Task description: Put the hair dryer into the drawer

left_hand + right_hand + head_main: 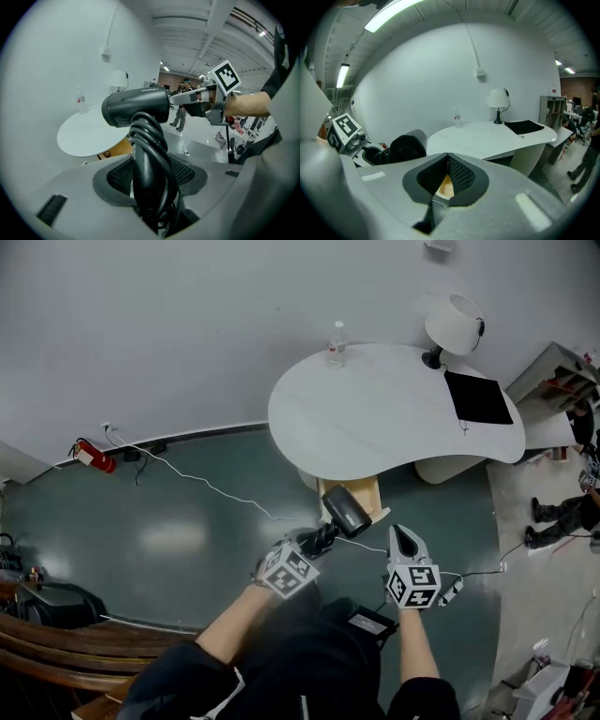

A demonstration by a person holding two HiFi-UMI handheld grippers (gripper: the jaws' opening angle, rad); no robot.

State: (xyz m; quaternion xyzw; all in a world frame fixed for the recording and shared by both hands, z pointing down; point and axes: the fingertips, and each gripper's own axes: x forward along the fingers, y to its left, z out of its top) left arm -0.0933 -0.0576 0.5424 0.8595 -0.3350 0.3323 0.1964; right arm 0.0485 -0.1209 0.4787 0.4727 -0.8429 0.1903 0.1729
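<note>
Left gripper (317, 540) clamps the hair dryer (347, 510) by its cord-wrapped handle, near the open drawer (371, 494) at 12 o'clock (under the white surface (394, 409)); right gripper (403, 538), at 3 o'clock, jaws together, empty

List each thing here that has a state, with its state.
hair dryer: held up, cord coiled round its handle
drawer: open
left gripper: shut on the hair dryer's handle
right gripper: shut, empty
water bottle: upright on the table
</note>
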